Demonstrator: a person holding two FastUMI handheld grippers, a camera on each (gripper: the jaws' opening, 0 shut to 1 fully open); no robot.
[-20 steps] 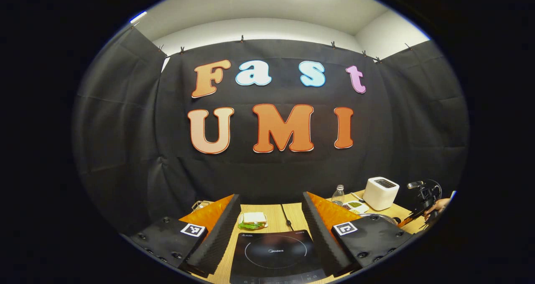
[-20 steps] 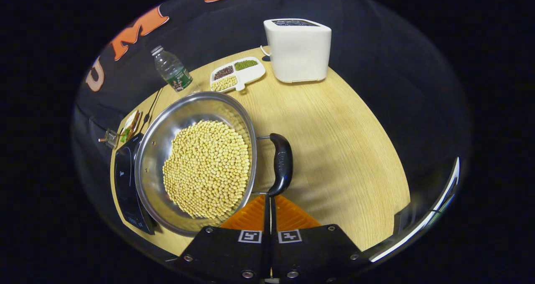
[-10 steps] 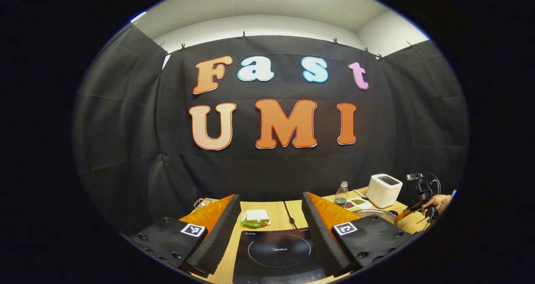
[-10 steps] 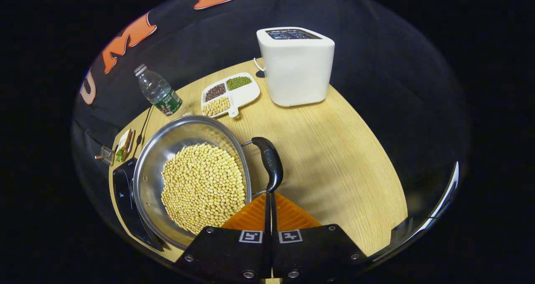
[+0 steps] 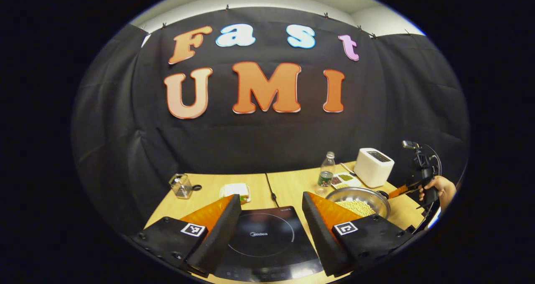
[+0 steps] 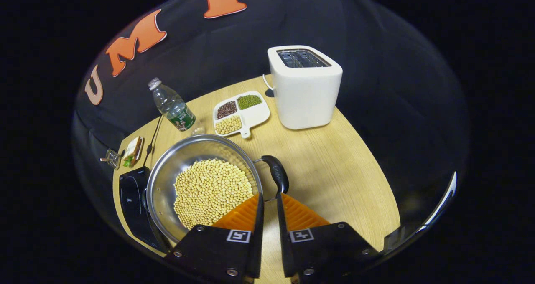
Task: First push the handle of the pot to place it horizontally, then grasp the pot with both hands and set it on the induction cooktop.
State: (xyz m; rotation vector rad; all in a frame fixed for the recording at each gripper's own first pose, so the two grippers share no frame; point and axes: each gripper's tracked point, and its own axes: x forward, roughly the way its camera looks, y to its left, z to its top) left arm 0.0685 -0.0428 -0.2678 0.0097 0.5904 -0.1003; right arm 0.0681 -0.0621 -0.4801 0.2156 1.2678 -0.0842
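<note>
Jaws of right gripper (image 6: 267,198) parted slightly, empty, just below pot handle (image 6: 276,173); left gripper (image 5: 271,211) spread wide over induction cooktop (image 5: 261,242). Pot (image 6: 205,183) of soybeans lower centre on worktop (image 6: 334,167). Risk: off-centre shove skidding pot, spilling beans.

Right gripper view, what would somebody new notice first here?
Probably the steel pot heaped with pale beans, sitting on the wooden table just ahead of the right gripper, whose fingers stand slightly apart near the pot's black handle. Behind it stands a white toaster, with a divided dish of beans to its left.
</note>
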